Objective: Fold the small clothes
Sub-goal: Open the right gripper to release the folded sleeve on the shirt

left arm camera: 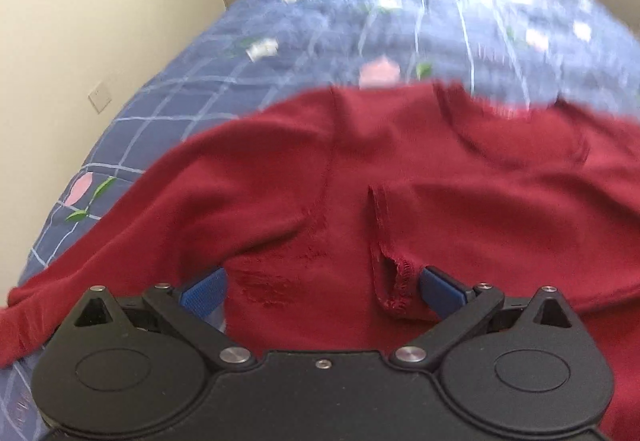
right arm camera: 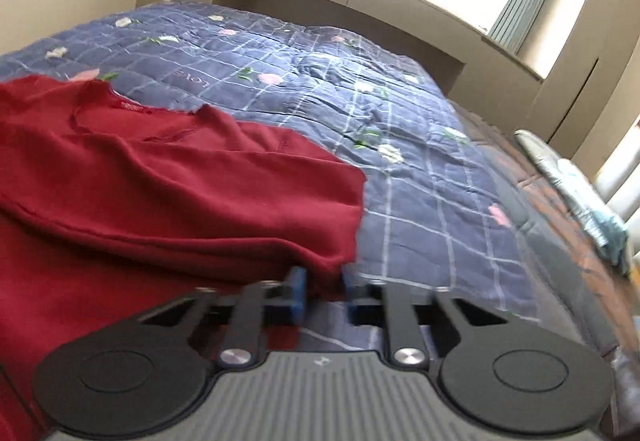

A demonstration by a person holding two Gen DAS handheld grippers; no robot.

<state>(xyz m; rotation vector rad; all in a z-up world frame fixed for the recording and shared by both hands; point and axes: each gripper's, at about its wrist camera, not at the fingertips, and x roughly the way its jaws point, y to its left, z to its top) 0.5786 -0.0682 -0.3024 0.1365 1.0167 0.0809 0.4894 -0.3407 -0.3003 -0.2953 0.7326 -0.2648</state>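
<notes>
Two wrist views showed a dark red knit garment spread over a blue quilt with a pale grid and flower print. In the left wrist view, my left gripper sat at the lower centre of the frame with its jaws wide apart, the blue pads standing on either side of a bunched stretch of the red fabric without closing on it; a hemmed edge with visible stitching lay just inside the right-hand pad. One sleeve trailed toward the lower left of that frame, and the neckline lay at the upper right, blurred. In the right wrist view, my right gripper was at the lower centre, its jaws drawn close together and clamped on a folded corner of the garment, which filled the left half of the frame. The quilt ran from the centre to the upper left. A pale crumpled cloth lay at the right edge, well apart from the garment.
</notes>
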